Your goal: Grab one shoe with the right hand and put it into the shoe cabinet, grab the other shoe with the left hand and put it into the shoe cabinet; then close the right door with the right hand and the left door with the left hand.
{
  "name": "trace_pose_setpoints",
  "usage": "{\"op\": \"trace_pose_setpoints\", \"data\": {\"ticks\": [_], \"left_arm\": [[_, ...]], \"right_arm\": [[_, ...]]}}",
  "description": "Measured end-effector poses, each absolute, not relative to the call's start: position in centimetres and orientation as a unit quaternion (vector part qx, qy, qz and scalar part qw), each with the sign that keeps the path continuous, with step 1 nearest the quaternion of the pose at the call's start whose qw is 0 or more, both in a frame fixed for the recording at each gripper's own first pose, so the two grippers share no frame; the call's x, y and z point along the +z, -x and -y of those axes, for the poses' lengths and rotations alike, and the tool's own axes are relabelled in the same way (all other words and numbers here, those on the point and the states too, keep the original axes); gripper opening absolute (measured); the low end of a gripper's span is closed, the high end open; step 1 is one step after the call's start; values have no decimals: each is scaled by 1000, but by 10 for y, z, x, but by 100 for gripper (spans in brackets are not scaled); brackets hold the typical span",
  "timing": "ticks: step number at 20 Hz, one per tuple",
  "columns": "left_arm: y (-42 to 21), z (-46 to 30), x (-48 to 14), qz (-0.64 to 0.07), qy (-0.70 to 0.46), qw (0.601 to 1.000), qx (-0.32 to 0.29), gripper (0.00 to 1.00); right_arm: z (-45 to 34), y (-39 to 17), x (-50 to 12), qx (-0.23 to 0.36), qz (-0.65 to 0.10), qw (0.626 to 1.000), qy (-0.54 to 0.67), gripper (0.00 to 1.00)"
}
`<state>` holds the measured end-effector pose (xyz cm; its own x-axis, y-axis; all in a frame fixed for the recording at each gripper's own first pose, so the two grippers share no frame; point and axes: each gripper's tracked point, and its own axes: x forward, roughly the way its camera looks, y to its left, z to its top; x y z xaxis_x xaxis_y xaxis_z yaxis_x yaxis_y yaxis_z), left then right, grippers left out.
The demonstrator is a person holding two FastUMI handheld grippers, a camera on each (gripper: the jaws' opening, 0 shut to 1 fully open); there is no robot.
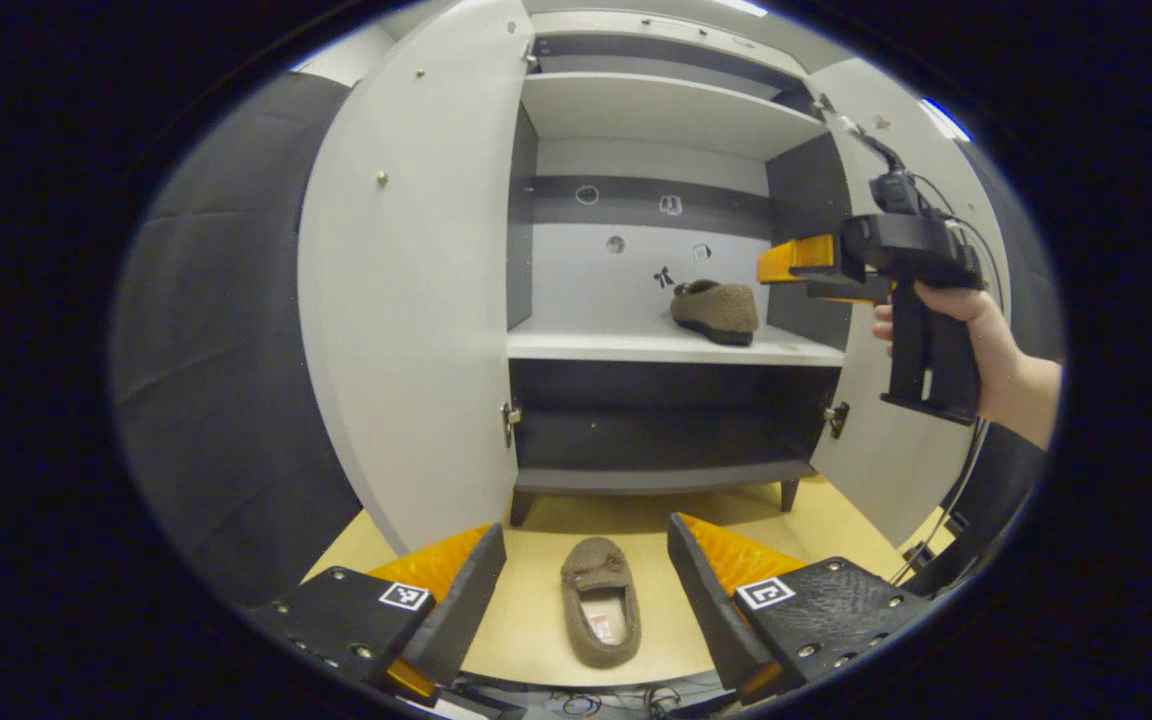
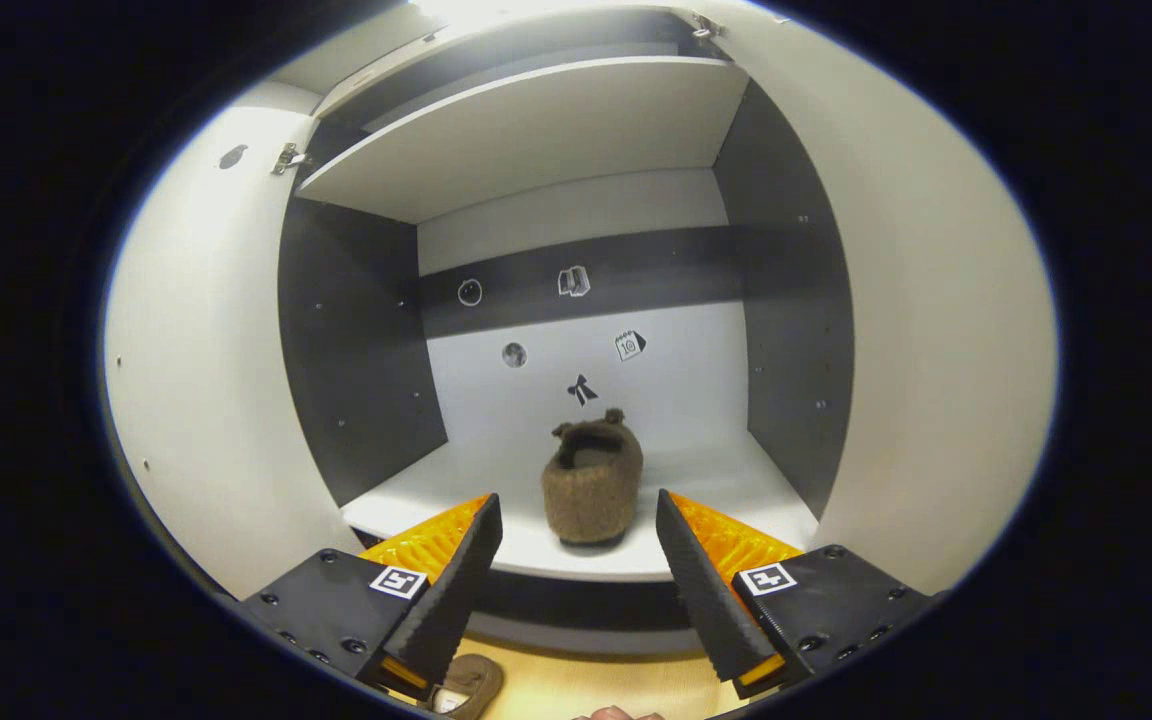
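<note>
One brown slipper (image 1: 716,309) rests on the white middle shelf (image 1: 636,346) of the shoe cabinet, toward its right side. In the right gripper view this slipper (image 2: 592,480) stands heel-first just beyond my right gripper (image 2: 576,560), which is open and holds nothing. The other brown slipper (image 1: 602,613) lies on the wooden floor in front of the cabinet, between the open fingers of my left gripper (image 1: 584,590), which hovers above it. A hand holds my right gripper (image 1: 786,265) up at the cabinet's right side. A bit of the floor slipper (image 2: 466,685) shows below.
Both cabinet doors stand wide open: the left door (image 1: 416,300) and the right door (image 1: 886,450). An upper shelf (image 1: 656,110) and a dark lower compartment (image 1: 666,420) are bare. Cables (image 1: 956,500) trail from the right gripper. Black cloth walls flank the cabinet.
</note>
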<state>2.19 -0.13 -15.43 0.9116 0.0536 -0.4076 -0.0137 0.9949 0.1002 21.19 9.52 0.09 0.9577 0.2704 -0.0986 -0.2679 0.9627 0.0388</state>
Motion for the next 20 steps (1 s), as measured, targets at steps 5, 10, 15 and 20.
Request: {"op": "trace_pose_setpoints", "data": {"ticks": [5,10,15,20], "left_arm": [[-28,-1,-208,-275,-73,959,4,95],[-31,-16,-274,-347,-91,934,-13,95],[-44,-22,-332,-391,-124,911,-29,100],[-72,-24,-354,-395,-122,910,-36,100]], "right_arm": [[-87,-153,-34,140,-76,987,-28,98],[-72,-100,-63,121,-99,986,-49,98],[-46,-46,-72,83,-84,992,-36,98],[5,13,-88,17,-100,994,-34,93]]}}
